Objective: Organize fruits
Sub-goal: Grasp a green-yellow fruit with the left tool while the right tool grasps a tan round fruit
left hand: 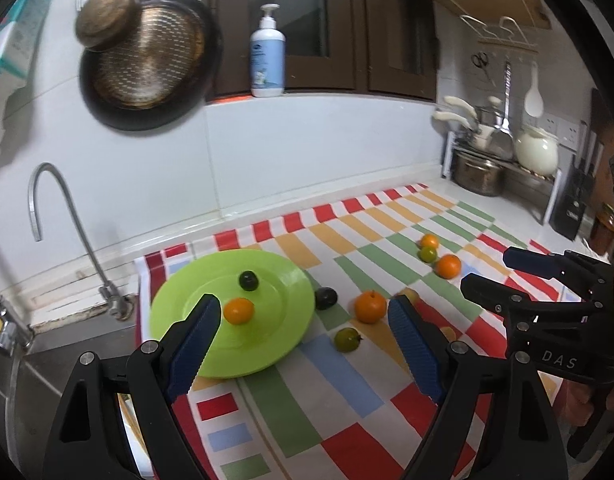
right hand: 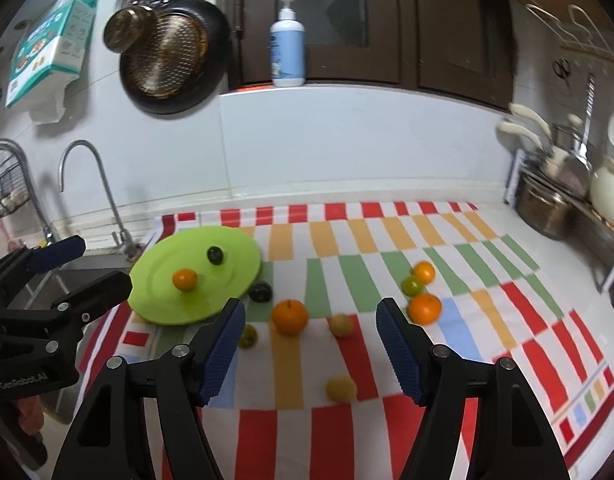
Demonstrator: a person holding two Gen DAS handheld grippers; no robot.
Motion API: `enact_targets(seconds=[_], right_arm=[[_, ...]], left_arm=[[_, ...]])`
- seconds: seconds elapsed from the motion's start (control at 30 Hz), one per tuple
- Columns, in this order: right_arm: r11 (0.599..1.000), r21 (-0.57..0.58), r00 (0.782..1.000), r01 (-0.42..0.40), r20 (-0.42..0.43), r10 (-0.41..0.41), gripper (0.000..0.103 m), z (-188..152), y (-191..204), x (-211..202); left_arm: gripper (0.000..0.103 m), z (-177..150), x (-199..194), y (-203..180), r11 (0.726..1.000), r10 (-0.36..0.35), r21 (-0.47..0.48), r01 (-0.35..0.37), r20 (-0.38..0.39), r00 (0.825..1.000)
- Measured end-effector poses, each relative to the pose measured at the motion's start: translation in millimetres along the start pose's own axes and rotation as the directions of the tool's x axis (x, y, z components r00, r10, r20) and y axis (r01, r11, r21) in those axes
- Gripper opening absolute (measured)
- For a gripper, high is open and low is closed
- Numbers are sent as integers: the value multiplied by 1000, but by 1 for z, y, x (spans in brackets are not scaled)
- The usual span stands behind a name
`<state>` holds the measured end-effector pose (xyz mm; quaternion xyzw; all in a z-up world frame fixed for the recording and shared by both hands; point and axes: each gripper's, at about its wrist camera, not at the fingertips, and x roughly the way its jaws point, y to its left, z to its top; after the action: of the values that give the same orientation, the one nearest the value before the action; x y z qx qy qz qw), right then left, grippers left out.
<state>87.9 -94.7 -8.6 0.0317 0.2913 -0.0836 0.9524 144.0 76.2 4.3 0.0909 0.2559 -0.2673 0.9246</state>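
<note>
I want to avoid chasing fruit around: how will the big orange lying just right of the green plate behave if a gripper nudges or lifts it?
The big orange looks round and lies free on the flat striped cloth, so a nudge would probably roll it. Its rind looks firm, likely letting the ridged pads hold it. It probably weighs more than the small fruits.

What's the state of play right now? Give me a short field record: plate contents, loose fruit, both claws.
surface: checked cloth on a kitchen counter
plate: green plate, at the cloth's sink-side end
on plate: small orange fruit; dark fruit
just off plate rim: second dark fruit
loose on cloth: large orange; green fruit; two yellowish fruits
far cluster: two oranges with a green fruit between them
left claw: open, empty
right claw: open, empty
</note>
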Motion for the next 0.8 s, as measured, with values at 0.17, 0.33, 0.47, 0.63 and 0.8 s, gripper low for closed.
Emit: enact_targets(seconds=[0.17, 0.33, 0.47, 0.63, 0.8], right_arm=[[999, 32, 999, 40, -35, -39, 69, -14, -5, 3], [997, 58, 995, 56, -87, -51, 69, -26, -7, 12], [995, 73, 991, 70, -123, -61, 69, -34, -9, 20], [992, 89, 983, 87, -170, -71, 69, -44, -13, 32], [990, 107, 979, 93, -193, -71, 68, -53, -17, 44]], left_arm=[[86, -6, 14, -5, 998, -48, 36, 49, -25, 999], [86, -13, 30, -8, 994, -86, 60, 90, -66, 994], [85, -19, 43, -10, 991, -99, 78, 107, -95, 990], [85, -29, 62, -13, 986, -113, 106, 129, -144, 983], [82, -36, 79, -18, 979, -124, 136, 149, -179, 976]])
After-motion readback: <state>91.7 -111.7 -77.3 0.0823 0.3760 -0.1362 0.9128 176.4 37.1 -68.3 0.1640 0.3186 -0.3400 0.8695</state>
